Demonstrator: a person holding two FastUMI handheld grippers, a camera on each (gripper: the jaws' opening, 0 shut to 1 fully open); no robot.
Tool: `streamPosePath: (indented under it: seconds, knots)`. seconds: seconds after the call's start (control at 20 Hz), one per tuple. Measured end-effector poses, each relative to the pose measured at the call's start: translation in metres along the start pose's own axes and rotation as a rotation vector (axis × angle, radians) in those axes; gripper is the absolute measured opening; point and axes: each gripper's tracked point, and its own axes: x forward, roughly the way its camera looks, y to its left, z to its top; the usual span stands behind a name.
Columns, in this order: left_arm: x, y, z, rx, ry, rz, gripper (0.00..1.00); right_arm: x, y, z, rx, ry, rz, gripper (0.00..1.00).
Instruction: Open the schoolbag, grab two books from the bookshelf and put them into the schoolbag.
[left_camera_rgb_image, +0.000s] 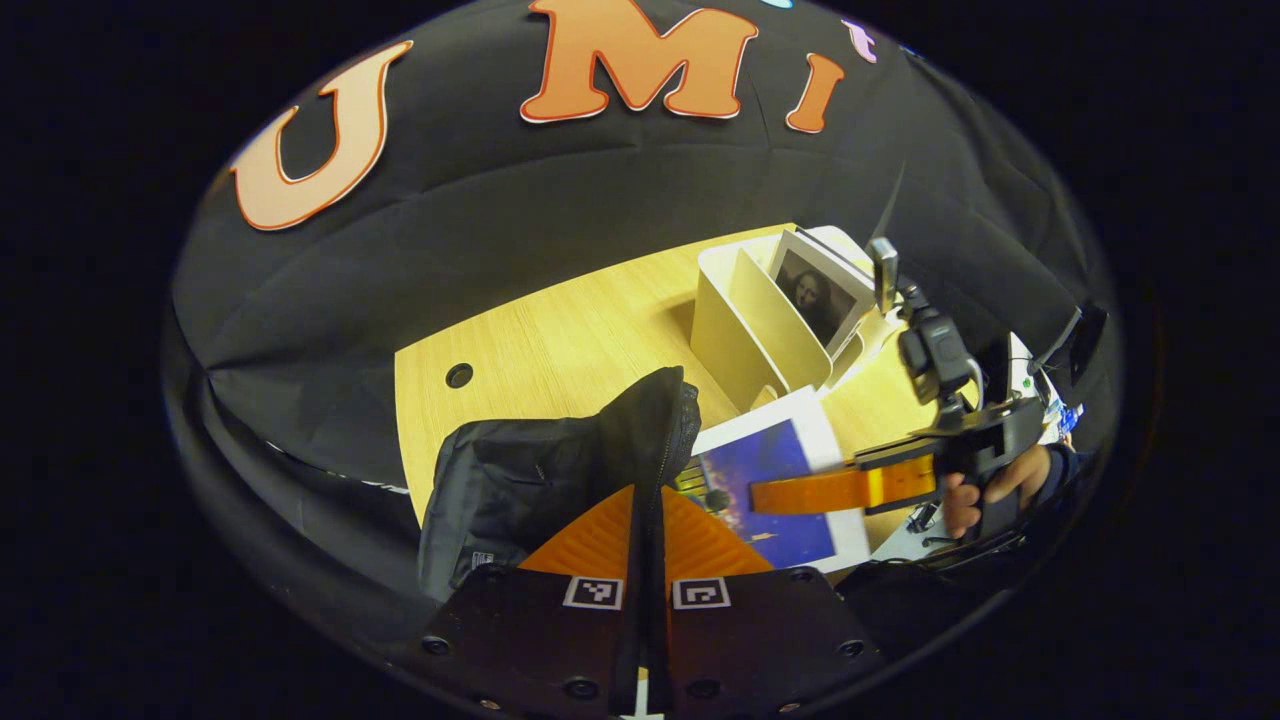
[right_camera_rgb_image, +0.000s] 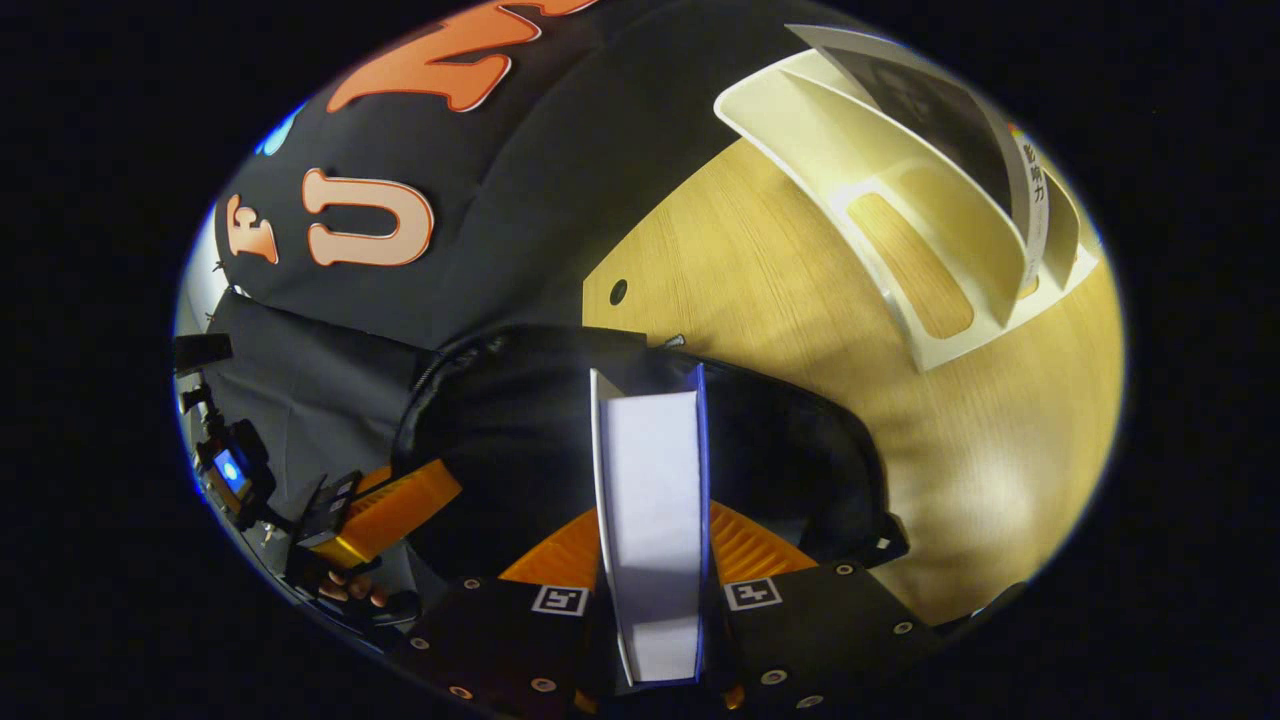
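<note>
The black schoolbag (left_camera_rgb_image: 530, 470) lies on the wooden table (left_camera_rgb_image: 560, 340). My left gripper (left_camera_rgb_image: 650, 500) is shut on a raised edge of its fabric. In the right gripper view the bag's mouth (right_camera_rgb_image: 500, 430) gapes open, with the left gripper (right_camera_rgb_image: 420, 490) at its left rim. My right gripper (right_camera_rgb_image: 652, 520) is shut on a blue-covered book (right_camera_rgb_image: 650, 470), seen edge-on and held over the bag. In the left gripper view that book (left_camera_rgb_image: 770, 460) sits just right of the bag, in the right gripper (left_camera_rgb_image: 760, 495). The white bookshelf (left_camera_rgb_image: 760, 320) holds another book with a portrait cover (left_camera_rgb_image: 815, 295).
The bookshelf (right_camera_rgb_image: 920, 230) stands at the table's far right, with its book (right_camera_rgb_image: 930, 110) leaning in the back slot. A cable hole (left_camera_rgb_image: 459, 375) is near the table's left edge. A hand (left_camera_rgb_image: 1000, 485) holds the right gripper. Bare wood (right_camera_rgb_image: 780, 280) lies between bag and shelf.
</note>
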Motion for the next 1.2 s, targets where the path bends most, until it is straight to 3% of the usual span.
streamPosePath:
  seconds: [0.45, 0.5, 0.55, 0.6, 0.65, 0.7, 0.75, 0.8, 0.9, 1.05, 1.2]
  knots:
    - [-0.006, -0.027, -0.003, 0.012, -0.021, -0.068, 0.04, 0.072, 0.005, -0.006, 0.171, -0.086, 0.064, 0.35]
    - [-0.005, -0.025, -0.004, 0.013, -0.020, -0.063, 0.04, 0.076, 0.005, -0.010, 0.188, -0.079, 0.062, 0.24]
    - [-0.002, -0.023, -0.003, 0.002, -0.020, -0.063, 0.04, 0.078, 0.003, -0.014, 0.190, -0.063, 0.041, 0.46]
    - [-0.001, -0.018, -0.004, -0.010, -0.018, -0.056, 0.04, 0.079, 0.001, -0.015, 0.182, -0.058, 0.015, 0.37]
    - [-0.001, -0.015, -0.005, -0.028, -0.017, -0.054, 0.04, 0.083, -0.006, -0.014, 0.153, -0.065, -0.029, 0.40]
    - [0.000, -0.011, -0.005, -0.036, -0.016, -0.051, 0.04, 0.075, -0.014, -0.010, 0.118, -0.069, -0.071, 0.65]
    - [0.000, -0.008, -0.004, -0.040, -0.022, -0.043, 0.04, 0.070, -0.022, -0.012, 0.071, -0.051, -0.112, 0.38]
    - [0.000, -0.007, -0.003, -0.045, -0.028, -0.038, 0.04, 0.060, -0.031, -0.017, 0.021, -0.016, -0.151, 0.73]
    - [0.002, -0.007, 0.000, -0.051, -0.035, -0.030, 0.04, 0.046, -0.051, -0.026, -0.060, 0.052, -0.222, 0.91]
    - [0.009, -0.010, 0.003, -0.067, -0.038, -0.028, 0.04, 0.020, -0.061, -0.038, -0.141, 0.148, -0.268, 1.00]
    - [0.013, -0.011, 0.000, -0.090, -0.034, -0.028, 0.04, -0.018, -0.079, -0.018, -0.254, 0.135, -0.351, 0.98]
